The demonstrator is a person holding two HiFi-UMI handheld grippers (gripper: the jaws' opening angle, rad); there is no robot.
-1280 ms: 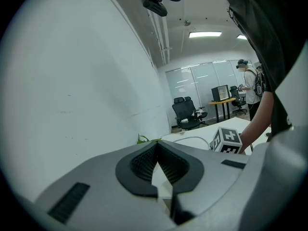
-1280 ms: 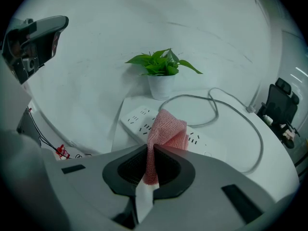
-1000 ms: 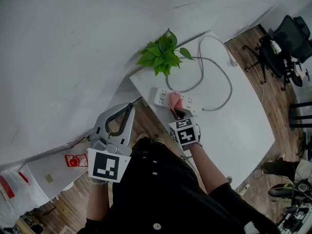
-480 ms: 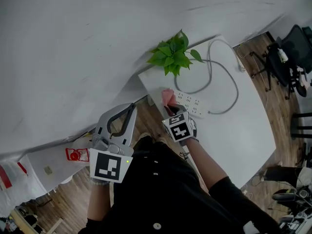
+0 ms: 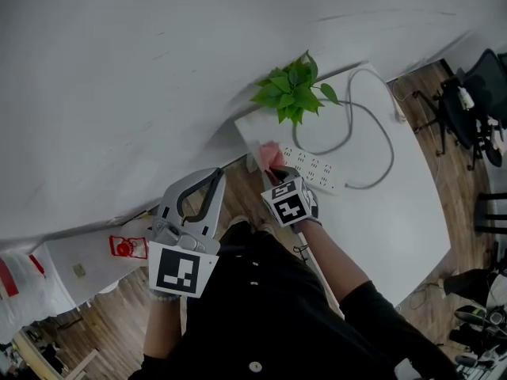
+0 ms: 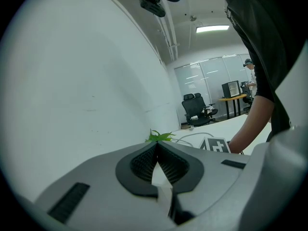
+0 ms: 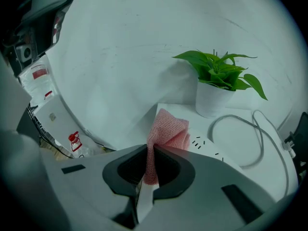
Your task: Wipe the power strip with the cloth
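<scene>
A white power strip (image 5: 315, 169) lies on the white table (image 5: 396, 228), its grey cable (image 5: 386, 145) looping away toward the far edge. My right gripper (image 5: 276, 169) is shut on a pink cloth (image 5: 268, 153), which rests on the strip's left end near the table corner. In the right gripper view the pink cloth (image 7: 166, 134) sticks up from between the jaws of the right gripper (image 7: 150, 150), over the power strip (image 7: 207, 147). My left gripper (image 5: 200, 187) hangs off the table to the left, jaws together with nothing in them; in its own view the left gripper (image 6: 157, 150) is shut.
A green potted plant (image 5: 295, 92) stands at the table's far corner against the white wall; the potted plant (image 7: 219, 81) is just behind the strip. Wooden floor (image 5: 111, 323) and a red-printed sheet (image 5: 127, 247) lie left. Office chairs (image 5: 475, 101) stand at the right.
My right gripper has carried the pink cloth leftward along the power strip to its left end. The left gripper has stayed put.
</scene>
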